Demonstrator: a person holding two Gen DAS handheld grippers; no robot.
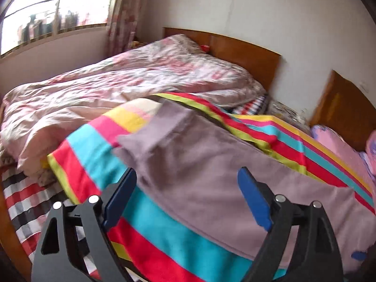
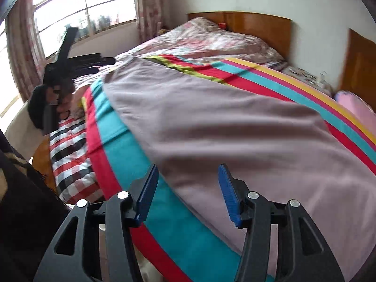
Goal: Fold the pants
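The mauve-grey pants (image 1: 211,171) lie flat on a bright striped blanket (image 1: 98,155), running from the near right to the far left. My left gripper (image 1: 188,176) is open and empty, hovering just above the pants' near edge. In the right wrist view the pants (image 2: 223,129) fill the middle. My right gripper (image 2: 188,171) is open and empty above their near edge. The left gripper (image 2: 70,70) also shows there, held up at the far left beyond the pants' far end.
A pink floral duvet (image 1: 117,89) is heaped behind the blanket. A wooden headboard (image 1: 246,54) stands at the back wall. A checked sheet (image 1: 25,202) shows at the bed's left edge. A pink pillow (image 1: 340,150) lies at the right.
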